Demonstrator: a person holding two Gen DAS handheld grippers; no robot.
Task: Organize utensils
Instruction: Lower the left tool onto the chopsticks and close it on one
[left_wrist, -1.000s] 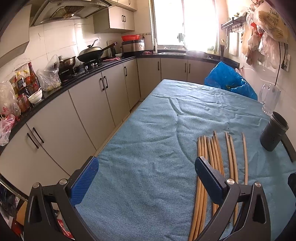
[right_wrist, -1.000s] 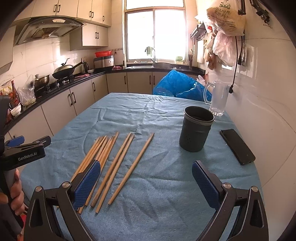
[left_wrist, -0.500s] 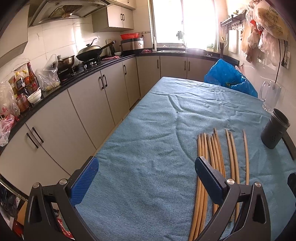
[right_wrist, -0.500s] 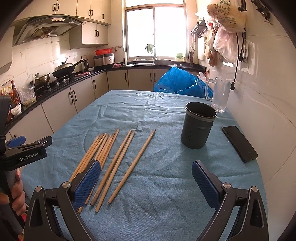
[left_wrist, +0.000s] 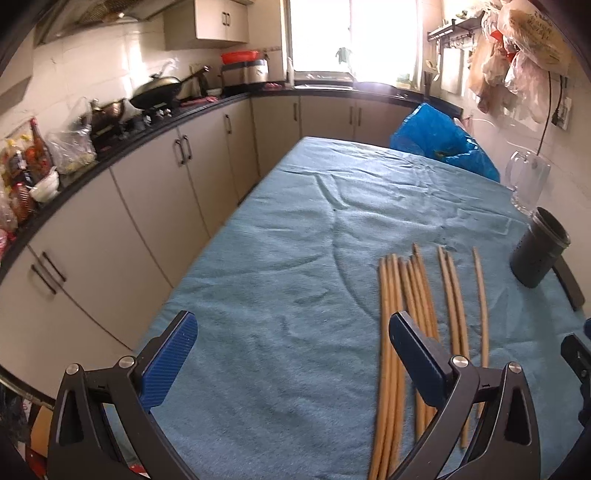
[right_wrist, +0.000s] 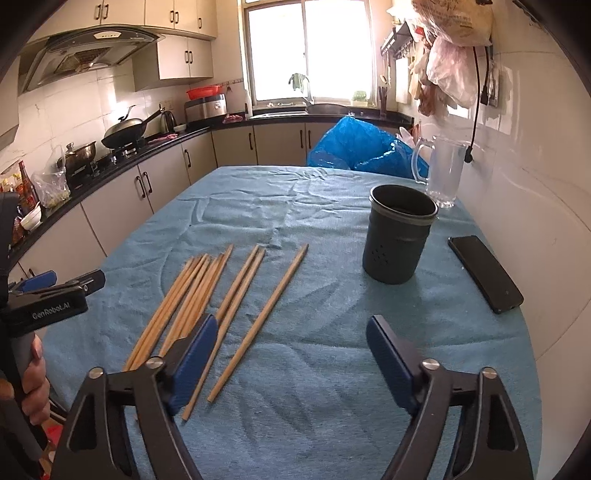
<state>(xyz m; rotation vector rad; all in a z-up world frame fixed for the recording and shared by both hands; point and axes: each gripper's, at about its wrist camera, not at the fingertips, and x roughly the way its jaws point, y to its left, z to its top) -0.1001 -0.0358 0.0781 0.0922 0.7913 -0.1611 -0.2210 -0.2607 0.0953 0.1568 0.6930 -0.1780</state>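
A: What is the right gripper (right_wrist: 290, 363) doing?

B: Its blue-padded jaws are closing, though a wide gap is showing between them, and only the blue cloth-covered table (right_wrist: 332, 369) is lying in that gap. Nothing is being held. The long wooden chopsticks (right_wrist: 207, 295) are lying flat just ahead and to its left, with the nearest ends sitting beside and partly behind its left pad.

A: And the container?

B: The dark grey cylindrical utensil holder (right_wrist: 399, 240) is standing upright ahead and a little to the right of that gripper, apart from the chopsticks. A flat black phone (right_wrist: 484, 273) is lying further right, and a clear glass mug (right_wrist: 443, 171) is standing beyond the holder.

A: The left gripper (left_wrist: 291, 356)?

B: Its jaws are standing wide apart and gripping nothing. The chopsticks (left_wrist: 417, 317) are lying ahead on its right, several passing behind its right pad. The holder (left_wrist: 537, 254) is standing far off to the right.
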